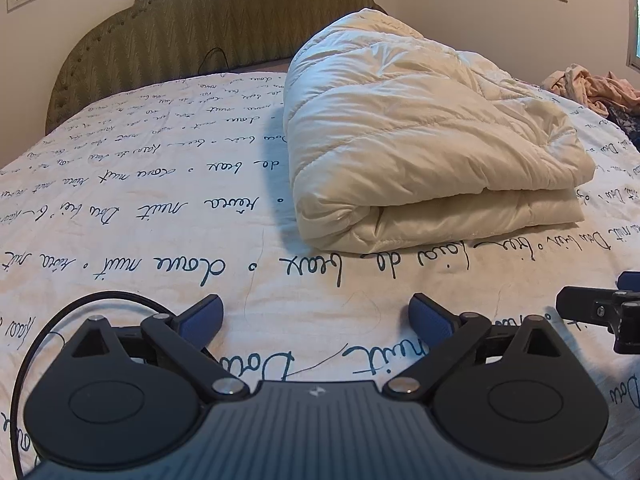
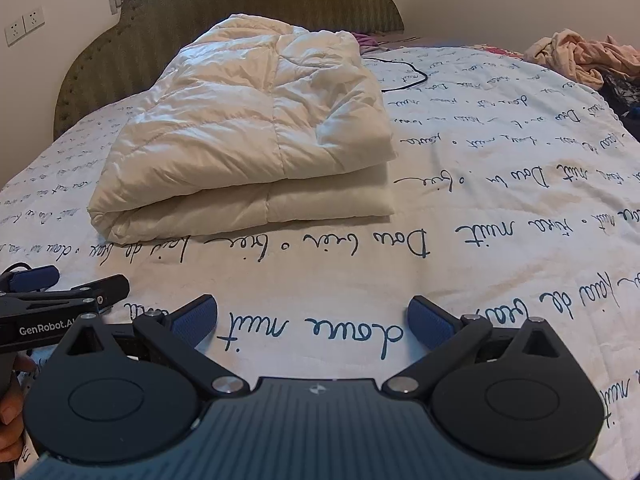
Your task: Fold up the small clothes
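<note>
Clothes (image 2: 580,58) for folding lie in a crumpled pink and cream heap at the far right of the bed, well ahead and to the right of both tongs. The heap's shape is too small and rumpled to give it a clear long axis, though it seems to spread along the bed's far edge. In the left view the same heap sits at the extreme right margin, so the right gripper (image 2: 312,320) is judged the nearer one, and the reach would go forward and rightward. Dark patterned fabric (image 2: 624,92) lies just beside the heap, on its near side.

Both tongs are spread wide with nothing between their blue pads: the right gripper hovers over the printed bedsheet (image 2: 480,240), and the left gripper (image 1: 316,316) is low over the same sheet, close on the right one's left side. Straight ahead of the pair, between them and the headboard (image 1: 180,32), rests a folded white duvet (image 2: 256,136). A black cable (image 2: 404,76) trails beyond it.
</note>
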